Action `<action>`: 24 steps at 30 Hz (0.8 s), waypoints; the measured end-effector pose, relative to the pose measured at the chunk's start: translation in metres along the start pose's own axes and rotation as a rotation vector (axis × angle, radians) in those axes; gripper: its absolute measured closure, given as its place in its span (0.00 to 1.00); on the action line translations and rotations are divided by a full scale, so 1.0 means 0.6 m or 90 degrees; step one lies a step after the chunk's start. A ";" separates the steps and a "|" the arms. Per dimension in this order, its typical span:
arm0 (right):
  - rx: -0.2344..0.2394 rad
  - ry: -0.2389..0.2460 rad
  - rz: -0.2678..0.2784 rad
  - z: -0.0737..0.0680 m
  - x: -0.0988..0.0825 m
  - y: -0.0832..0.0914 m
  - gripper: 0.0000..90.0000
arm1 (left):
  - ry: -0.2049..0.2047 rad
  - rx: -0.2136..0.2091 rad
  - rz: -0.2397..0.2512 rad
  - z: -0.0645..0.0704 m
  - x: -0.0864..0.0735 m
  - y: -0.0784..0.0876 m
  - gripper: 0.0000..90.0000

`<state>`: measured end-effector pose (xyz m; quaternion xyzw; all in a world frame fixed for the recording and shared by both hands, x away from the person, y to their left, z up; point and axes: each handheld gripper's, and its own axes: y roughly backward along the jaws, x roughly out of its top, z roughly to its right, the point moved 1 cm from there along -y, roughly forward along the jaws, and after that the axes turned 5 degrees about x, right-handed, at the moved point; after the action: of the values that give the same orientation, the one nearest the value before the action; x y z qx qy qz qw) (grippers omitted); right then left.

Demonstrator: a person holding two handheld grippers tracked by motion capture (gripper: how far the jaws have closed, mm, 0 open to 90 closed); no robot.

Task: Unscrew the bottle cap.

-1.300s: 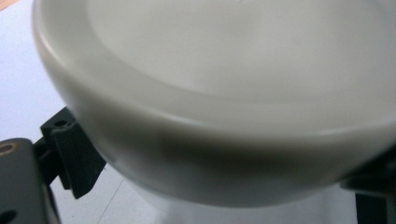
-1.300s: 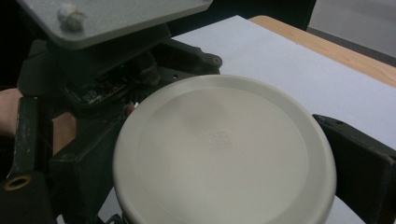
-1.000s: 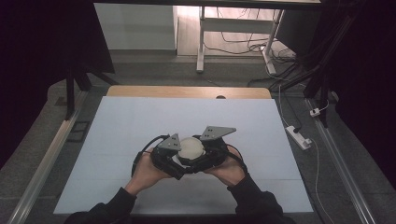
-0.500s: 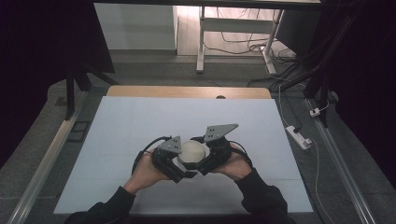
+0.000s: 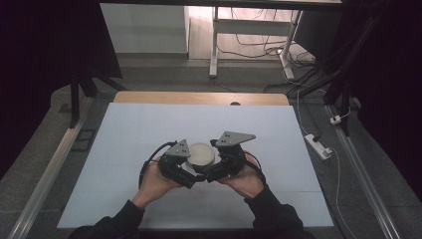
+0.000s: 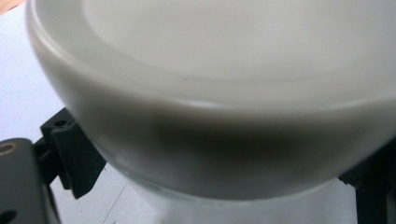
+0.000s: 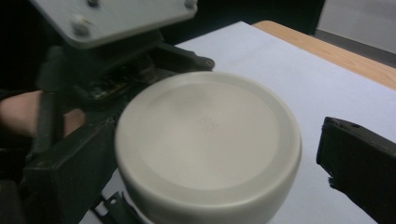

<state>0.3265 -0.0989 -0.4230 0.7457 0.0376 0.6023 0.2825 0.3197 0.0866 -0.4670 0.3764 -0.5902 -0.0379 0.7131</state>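
Observation:
A round white jar with a smooth white lid [image 5: 200,154] stands on the pale blue table [image 5: 149,124], near its middle. My left gripper [image 5: 190,168] comes at it from the left. Up close in the left gripper view, its two black jaws press on either side of the jar's body [image 6: 224,205] under the lid [image 6: 210,93]. My right gripper [image 5: 212,169] comes from the right and straddles the lid [image 7: 205,140]. It is open, with a gap between the lid and its right fingertip [image 7: 359,172]. A hand holds each gripper.
The table's far edge is a bare wooden strip [image 5: 199,98]. A white power strip [image 5: 318,145] and cables lie on the floor to the right. White stand legs [image 5: 214,45] rise beyond the table. Metal rails [image 5: 50,174] run along both sides.
Both hands and the jar stay almost where they were; the right hand has shifted only slightly.

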 end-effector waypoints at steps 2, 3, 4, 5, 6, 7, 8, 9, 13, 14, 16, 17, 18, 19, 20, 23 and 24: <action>-0.011 -0.005 -0.001 -0.003 -0.002 -0.005 0.00 | 0.005 0.008 -0.001 0.001 0.001 -0.001 0.08; -0.017 -0.007 0.000 -0.005 -0.003 -0.008 0.00 | 0.004 0.011 -0.003 0.002 0.001 -0.001 0.08; -0.023 -0.007 0.001 -0.006 -0.003 -0.010 0.00 | 0.002 0.014 -0.005 0.003 0.001 -0.001 0.08; -0.028 -0.007 0.000 -0.008 -0.003 -0.011 0.00 | 0.002 0.018 -0.007 0.003 0.002 -0.002 0.08; -0.032 -0.005 0.000 -0.010 -0.004 -0.012 0.01 | 0.001 0.019 -0.007 0.004 0.002 -0.002 0.08; -0.031 -0.005 0.002 -0.011 -0.004 -0.014 0.04 | 0.001 0.019 -0.007 0.004 0.002 -0.002 0.08; -0.036 -0.002 0.003 -0.013 -0.005 -0.014 0.06 | 0.001 0.019 -0.007 0.004 0.002 -0.002 0.08; -0.033 0.001 0.004 -0.014 -0.006 -0.015 0.07 | 0.002 0.018 -0.005 0.004 0.003 -0.001 0.08; -0.031 0.021 0.006 -0.017 -0.006 -0.013 0.08 | -0.005 0.005 -0.002 0.004 0.004 0.002 0.08; -0.023 0.024 0.008 -0.016 -0.006 -0.012 0.08 | -0.011 0.000 -0.001 0.004 0.004 0.002 0.08; -0.003 0.025 0.004 -0.013 -0.005 -0.009 0.08 | -0.022 -0.013 -0.003 0.002 0.004 0.003 0.08; 0.010 0.026 0.004 -0.010 -0.005 -0.007 0.08 | -0.024 -0.023 -0.001 0.002 0.003 0.004 0.08; 0.025 0.027 0.004 -0.008 -0.005 -0.006 0.08 | -0.024 -0.032 0.002 0.002 0.003 0.004 0.08; 0.040 0.026 0.004 -0.005 -0.006 -0.004 0.08 | -0.027 -0.040 0.003 0.002 0.003 0.004 0.08; 0.056 0.031 0.003 -0.002 -0.006 -0.002 0.08 | -0.034 -0.046 0.001 0.003 0.004 0.004 0.08; 0.097 0.059 -0.007 0.006 -0.008 0.002 0.08 | -0.049 -0.060 -0.004 0.007 0.004 0.000 0.08; 0.110 0.066 -0.011 0.008 -0.009 0.004 0.08 | -0.054 -0.069 -0.005 0.008 0.003 -0.001 0.08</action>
<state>0.3288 -0.1046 -0.4272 0.7346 0.1109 0.6322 0.2200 0.3164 0.0831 -0.4655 0.3378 -0.6152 -0.0884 0.7069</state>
